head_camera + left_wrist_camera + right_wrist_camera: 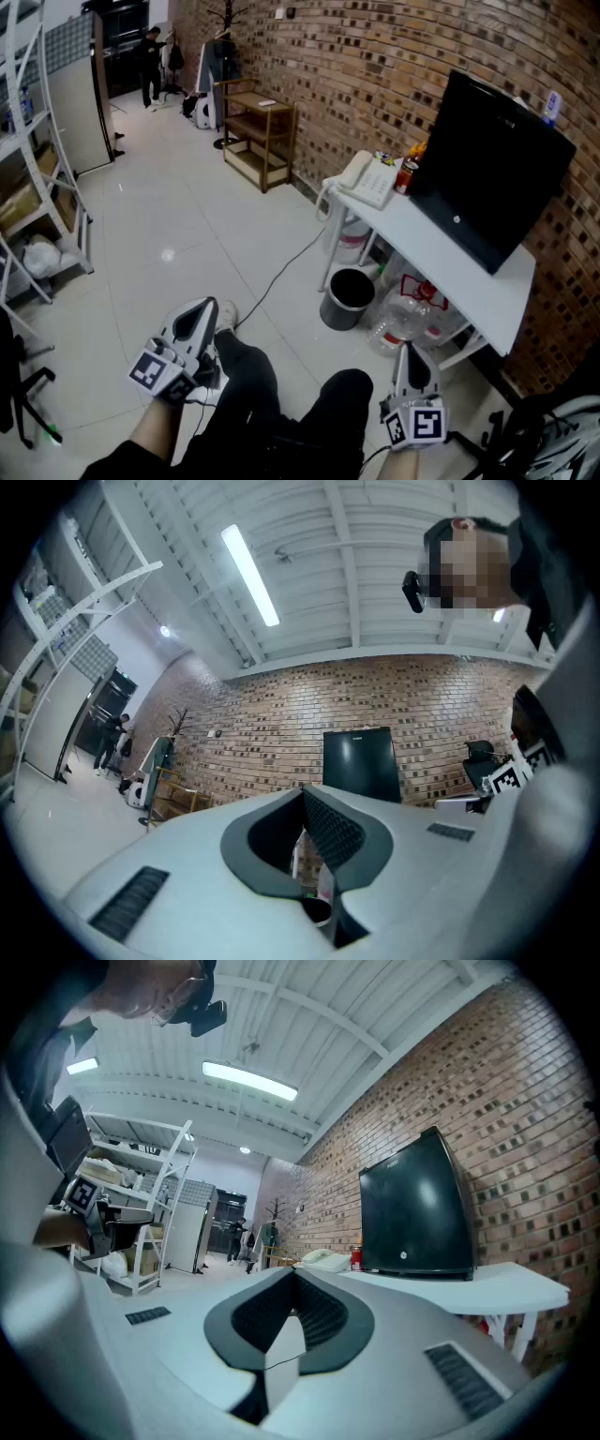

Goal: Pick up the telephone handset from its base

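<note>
One telephone (pixel 367 178), one monitor (pixel 492 169), one bin (pixel 349 298)

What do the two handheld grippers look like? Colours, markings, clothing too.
The left gripper and right gripper match: light grey tapered jaws lined with dark textured pads. Each carries a cube with black-and-white square markers at its rear. The person wears black trousers and a white shoe.
</note>
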`<state>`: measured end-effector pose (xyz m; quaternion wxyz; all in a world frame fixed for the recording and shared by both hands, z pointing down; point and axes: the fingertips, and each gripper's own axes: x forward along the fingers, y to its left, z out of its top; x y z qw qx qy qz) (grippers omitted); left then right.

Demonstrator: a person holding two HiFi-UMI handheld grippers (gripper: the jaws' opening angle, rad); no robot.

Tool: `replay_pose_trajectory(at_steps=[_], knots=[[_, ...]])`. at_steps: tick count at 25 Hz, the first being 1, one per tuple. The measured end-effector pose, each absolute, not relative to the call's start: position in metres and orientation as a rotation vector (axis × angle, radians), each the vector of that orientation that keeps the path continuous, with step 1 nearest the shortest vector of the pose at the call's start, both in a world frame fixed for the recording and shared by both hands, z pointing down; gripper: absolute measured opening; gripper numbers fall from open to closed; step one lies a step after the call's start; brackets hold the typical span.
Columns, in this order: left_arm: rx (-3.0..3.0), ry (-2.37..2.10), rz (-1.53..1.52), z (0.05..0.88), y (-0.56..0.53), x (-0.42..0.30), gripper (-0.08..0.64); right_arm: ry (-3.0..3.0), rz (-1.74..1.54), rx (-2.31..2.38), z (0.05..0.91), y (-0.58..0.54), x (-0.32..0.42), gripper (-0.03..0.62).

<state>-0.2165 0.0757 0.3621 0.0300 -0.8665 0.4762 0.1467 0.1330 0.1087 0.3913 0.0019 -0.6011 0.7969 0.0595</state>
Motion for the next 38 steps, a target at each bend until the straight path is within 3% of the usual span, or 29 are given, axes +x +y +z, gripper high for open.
replay_pose_trajectory(at_steps=[38], knots=[[-2.728,1.323,0.190,0.371,-0.174,-0.126,0.000,2.424,0.211,-1.949,0.365,-0.104,0.171,0.008]])
